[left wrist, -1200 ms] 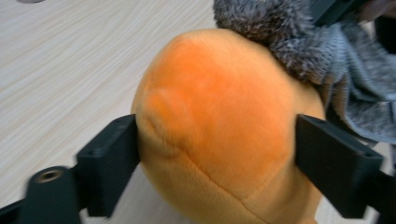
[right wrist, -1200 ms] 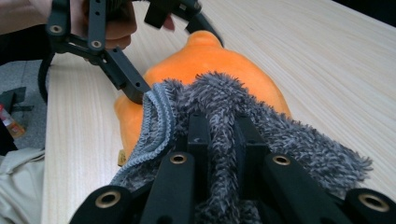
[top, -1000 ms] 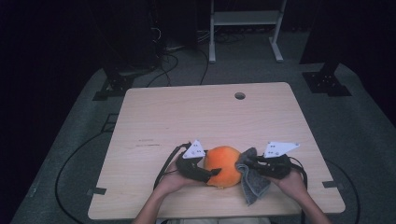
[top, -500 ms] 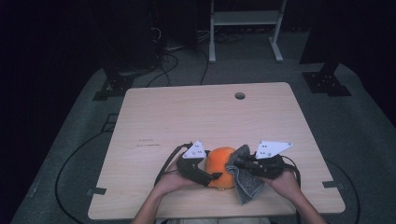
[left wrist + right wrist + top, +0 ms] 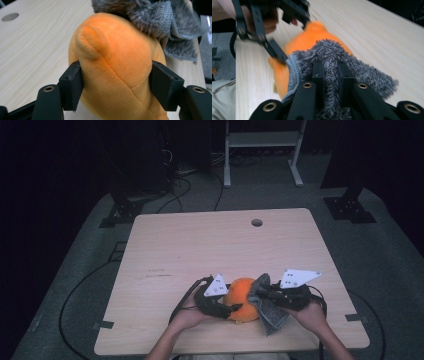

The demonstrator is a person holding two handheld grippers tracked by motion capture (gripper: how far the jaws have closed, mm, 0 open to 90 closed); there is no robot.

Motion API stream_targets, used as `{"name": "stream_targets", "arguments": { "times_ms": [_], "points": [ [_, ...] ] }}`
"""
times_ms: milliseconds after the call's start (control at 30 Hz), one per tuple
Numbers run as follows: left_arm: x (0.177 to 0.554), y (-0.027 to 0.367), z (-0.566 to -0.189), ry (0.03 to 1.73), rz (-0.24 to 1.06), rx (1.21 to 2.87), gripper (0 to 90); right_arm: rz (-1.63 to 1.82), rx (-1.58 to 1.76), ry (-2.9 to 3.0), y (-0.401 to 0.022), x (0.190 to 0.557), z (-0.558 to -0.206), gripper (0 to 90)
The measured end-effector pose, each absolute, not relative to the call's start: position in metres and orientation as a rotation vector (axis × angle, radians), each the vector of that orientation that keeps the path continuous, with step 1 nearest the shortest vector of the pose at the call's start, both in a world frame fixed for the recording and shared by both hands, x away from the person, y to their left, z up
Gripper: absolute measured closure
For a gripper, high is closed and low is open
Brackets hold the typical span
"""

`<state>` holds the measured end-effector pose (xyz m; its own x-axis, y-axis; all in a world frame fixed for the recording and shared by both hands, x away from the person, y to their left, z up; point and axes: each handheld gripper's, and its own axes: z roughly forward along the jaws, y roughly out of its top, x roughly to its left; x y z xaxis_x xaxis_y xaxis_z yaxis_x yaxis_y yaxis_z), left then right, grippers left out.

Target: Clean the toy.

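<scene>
At the near edge of the counter [image 5: 165, 250], right of centre, my left gripper [image 5: 113, 86] has its fingers [image 5: 71, 85] clamped on the two sides of one orange plush toy [image 5: 117, 62], which bulges between them. In the high view the toy [image 5: 241, 296] sits on the counter between my two hands.

My right gripper [image 5: 329, 72] has its fingers [image 5: 318, 72] closed narrow on a fold of one grey cloth [image 5: 329, 53]. The cloth is pressed against the toy's top and right flank, and its free end hangs toward the near edge [image 5: 272, 312].

Risks, as I judge them:
- The plush is soft and rounded. A push from the cloth could squeeze it out of the left fingers or turn it in their hold.
- The cloth is held by a thin pinch of pile. Drag on the plush could pull it free.
- The two grippers work close together, so cloth or cable could snag.

Count: one toy, one cloth, two grippers. Farther off, one round hole [image 5: 257, 222] lies near the far edge.
</scene>
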<state>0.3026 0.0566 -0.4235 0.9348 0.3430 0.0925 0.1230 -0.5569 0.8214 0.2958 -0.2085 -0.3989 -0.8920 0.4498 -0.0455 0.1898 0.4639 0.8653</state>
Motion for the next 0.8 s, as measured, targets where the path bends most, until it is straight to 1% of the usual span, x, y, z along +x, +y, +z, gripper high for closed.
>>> {"name": "stream_targets", "arguments": {
  "times_ms": [133,267,433,567,600,667,800],
  "points": [
    [0.297,0.056,-0.424,0.278,0.32,2.171,33.4,1.407,0.494,2.45,-0.191,0.3,-0.387,78.9],
    [0.296,0.059,-0.425,0.262,0.324,2.182,34.0,1.411,0.491,2.453,-0.184,0.305,-0.386,79.0],
    [0.297,0.061,-0.427,0.302,0.31,2.165,33.9,1.386,0.543,2.461,-0.195,0.312,-0.395,79.2],
    [0.297,0.061,-0.427,0.296,0.314,2.162,33.9,1.34,0.592,2.474,-0.209,0.313,-0.4,79.1],
    [0.296,0.059,-0.427,0.288,0.319,2.164,33.9,1.306,0.62,2.481,-0.217,0.313,-0.399,79.2],
    [0.295,0.059,-0.426,0.281,0.324,2.164,33.9,1.328,0.611,2.474,-0.219,0.31,-0.395,79.1],
    [0.289,0.052,-0.425,0.228,0.365,2.18,33.9,1.388,0.519,2.472,-0.204,0.302,-0.375,79.1]
  ]
}}
